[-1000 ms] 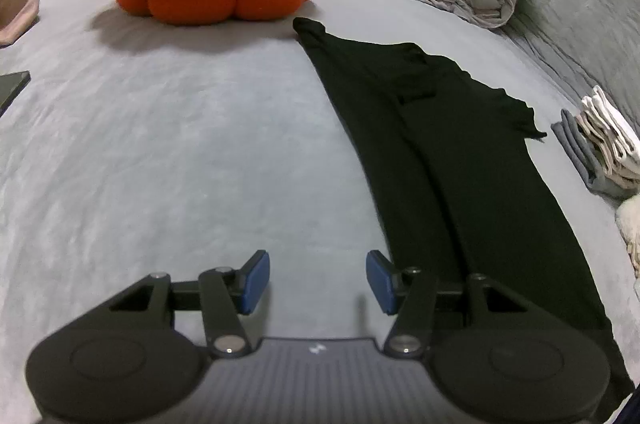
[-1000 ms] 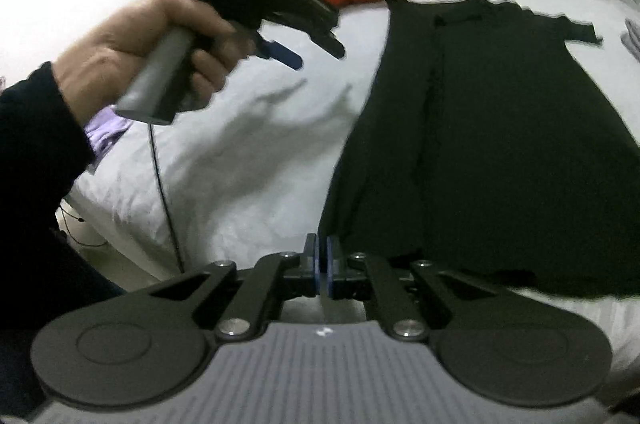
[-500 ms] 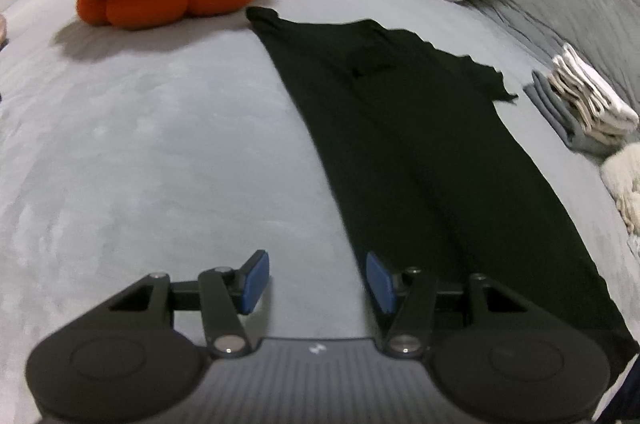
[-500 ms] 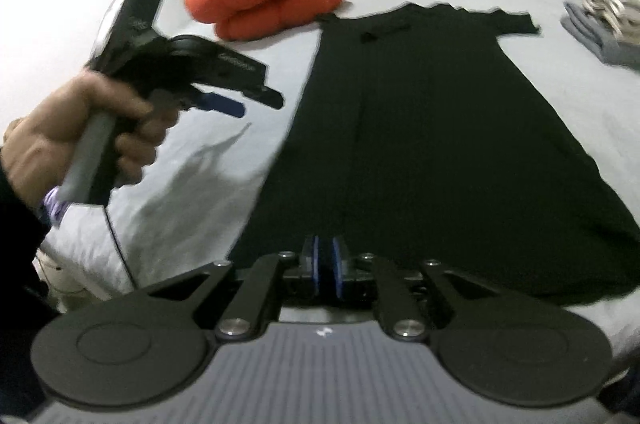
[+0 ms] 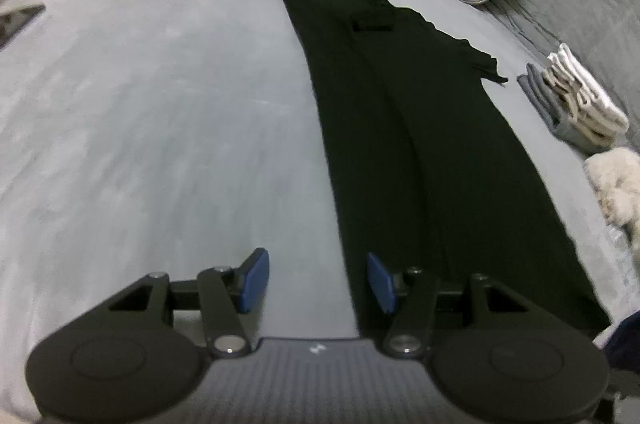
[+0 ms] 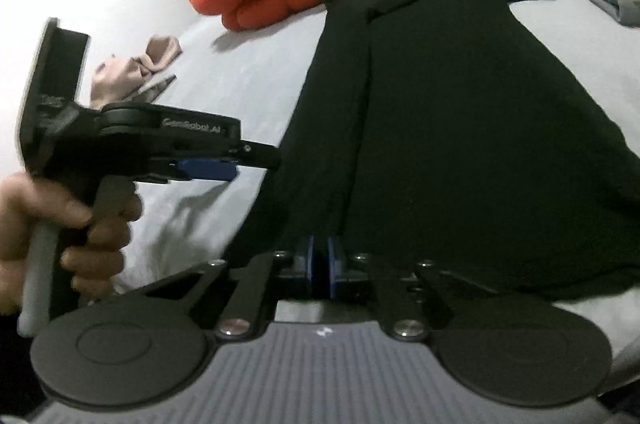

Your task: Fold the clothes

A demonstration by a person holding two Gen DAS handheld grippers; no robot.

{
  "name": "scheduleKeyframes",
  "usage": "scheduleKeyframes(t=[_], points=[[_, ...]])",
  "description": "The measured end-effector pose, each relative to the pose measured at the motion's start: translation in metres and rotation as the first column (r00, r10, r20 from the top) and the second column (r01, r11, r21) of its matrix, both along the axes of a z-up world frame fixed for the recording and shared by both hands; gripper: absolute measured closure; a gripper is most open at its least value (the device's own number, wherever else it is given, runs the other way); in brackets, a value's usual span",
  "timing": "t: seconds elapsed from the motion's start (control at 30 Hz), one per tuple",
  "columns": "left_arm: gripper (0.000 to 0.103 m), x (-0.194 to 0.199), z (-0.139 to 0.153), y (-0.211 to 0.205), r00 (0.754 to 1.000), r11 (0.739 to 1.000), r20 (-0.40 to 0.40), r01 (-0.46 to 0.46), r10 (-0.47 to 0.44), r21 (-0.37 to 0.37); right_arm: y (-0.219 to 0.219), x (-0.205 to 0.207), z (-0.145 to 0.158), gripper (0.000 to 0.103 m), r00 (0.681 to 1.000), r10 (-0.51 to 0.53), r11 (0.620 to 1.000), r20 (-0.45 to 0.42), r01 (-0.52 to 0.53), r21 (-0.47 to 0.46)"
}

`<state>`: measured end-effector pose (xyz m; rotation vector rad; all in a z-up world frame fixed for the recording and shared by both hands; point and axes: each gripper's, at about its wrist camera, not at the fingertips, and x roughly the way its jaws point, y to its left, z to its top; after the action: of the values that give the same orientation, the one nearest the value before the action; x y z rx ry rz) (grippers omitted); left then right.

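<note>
Two grippers at near hem of black dress (image 6: 460, 127), spread lengthwise on grey bed (image 5: 160, 103), left side strip already folded in. Left gripper (image 5: 316, 280) about half open, empty, above dress's left edge. Right gripper (image 6: 320, 266) clamped shut at hem; pads look pinched on dark cloth, not certain. Step, likely: taking hem corners for lengthwise fold. Next calls for left jaws closing on edge, both layers. Hidden: hem under right gripper body; black-on-black folds hard to read; left-wrist view blurred.
</note>
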<state>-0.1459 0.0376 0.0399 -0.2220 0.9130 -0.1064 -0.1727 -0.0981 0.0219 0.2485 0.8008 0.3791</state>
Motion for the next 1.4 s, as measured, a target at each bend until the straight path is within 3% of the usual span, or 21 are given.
scheduleKeyframes(t=[0.07, 0.23, 0.37, 0.57, 0.67, 0.73, 0.87, 0.93, 0.97, 1.27, 1.4], points=[[0.047, -0.011, 0.000, -0.006, 1.000, 1.000, 0.018, -0.009, 0.008, 0.017, -0.004, -0.002, -0.001, 0.101, 1.000, -0.006, 1.000, 0.005, 0.006, -0.006], [0.048, -0.032, 0.010, -0.013, 0.995, 0.998, 0.085, -0.053, 0.050, 0.035, -0.035, -0.001, 0.004, 0.101, 0.998, -0.066, 0.987, -0.019, 0.068, 0.145], [0.069, -0.040, 0.015, -0.017, 0.992, 0.996, 0.095, -0.088, 0.086, 0.011, -0.036, 0.004, -0.004, 0.101, 0.996, -0.054, 0.985, -0.065, 0.064, 0.160], [0.069, -0.048, 0.014, -0.026, 0.992, 0.996, 0.082, -0.092, 0.091, 0.009, -0.037, 0.005, -0.006, 0.100, 0.996, -0.037, 0.977, -0.086, 0.054, 0.207], [0.056, -0.049, 0.015, -0.033, 0.995, 0.998, 0.085, -0.052, 0.055, -0.028, -0.037, 0.002, -0.004, 0.100, 0.997, -0.044, 0.982, -0.064, 0.055, 0.180], [0.055, -0.047, 0.014, -0.041, 0.996, 0.999, 0.083, -0.042, 0.040, 0.017, -0.037, 0.000, -0.004, 0.100, 0.998, -0.043, 0.983, -0.051, 0.051, 0.174], [0.066, -0.045, 0.005, -0.048, 0.999, 1.000, 0.027, -0.028, 0.027, 0.010, -0.040, -0.001, -0.006, 0.100, 0.998, -0.043, 0.984, -0.042, 0.049, 0.171], [0.084, -0.045, 0.004, -0.053, 1.000, 1.000, 0.027, -0.003, 0.003, 0.019, -0.042, -0.001, -0.007, 0.100, 0.998, -0.040, 0.984, -0.042, 0.047, 0.173], [0.100, -0.046, 0.003, -0.056, 1.000, 1.000, 0.028, 0.006, -0.007, 0.029, -0.042, -0.001, -0.008, 0.100, 0.998, -0.037, 0.984, -0.043, 0.044, 0.175], [0.101, -0.061, 0.006, -0.049, 0.999, 0.999, 0.032, 0.004, -0.006, 0.053, -0.039, -0.008, 0.004, 0.100, 1.000, 0.017, 0.982, -0.013, -0.014, 0.190], [0.101, -0.065, 0.001, -0.050, 0.999, 0.997, 0.040, 0.008, -0.011, 0.080, -0.035, -0.005, -0.010, 0.100, 0.998, 0.014, 0.985, -0.059, -0.004, 0.172]])
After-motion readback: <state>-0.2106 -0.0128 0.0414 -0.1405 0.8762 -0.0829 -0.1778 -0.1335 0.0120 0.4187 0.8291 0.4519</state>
